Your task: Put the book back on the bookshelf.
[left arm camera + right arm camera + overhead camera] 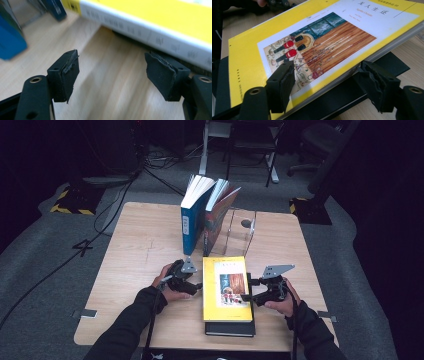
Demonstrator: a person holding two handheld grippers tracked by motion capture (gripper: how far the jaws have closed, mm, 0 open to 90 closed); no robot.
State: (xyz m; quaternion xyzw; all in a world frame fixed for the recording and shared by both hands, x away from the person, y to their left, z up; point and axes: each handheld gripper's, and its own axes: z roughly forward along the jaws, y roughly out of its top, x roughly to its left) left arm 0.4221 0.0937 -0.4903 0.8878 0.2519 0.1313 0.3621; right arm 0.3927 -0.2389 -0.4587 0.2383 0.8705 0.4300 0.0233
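1. Nearest the high view's camera, two dark sleeves are cut off at the bottom edge, and the faces of both jaws are too small to be read there.
2. Two grippers are counted. The left gripper point(199, 285) is held just beside the spine of the yellow book point(226, 289); in the left gripper view its jaws are seen wide apart over bare wood, with nothing between them and the spine point(150, 35) beyond them, untouched.
3. The right gripper point(248, 289) is placed at the book's opposite edge. In the right gripper view one jaw is seen above the cover point(317, 47) and the other below the raised page edge, the book lying between them; whether the pads press on it cannot be told.
4. Four books are counted. Under the yellow one a black book point(230, 328) is largely hidden, only its near edge and a strip showing.
5. Farther back, a blue book point(192, 217) and a red-covered book point(220, 212) are stood upright, leaning together, beside one clear bookend point(242, 232) that is hard to make out.
6. The wooden table point(135, 250) is cut off at its near edge.
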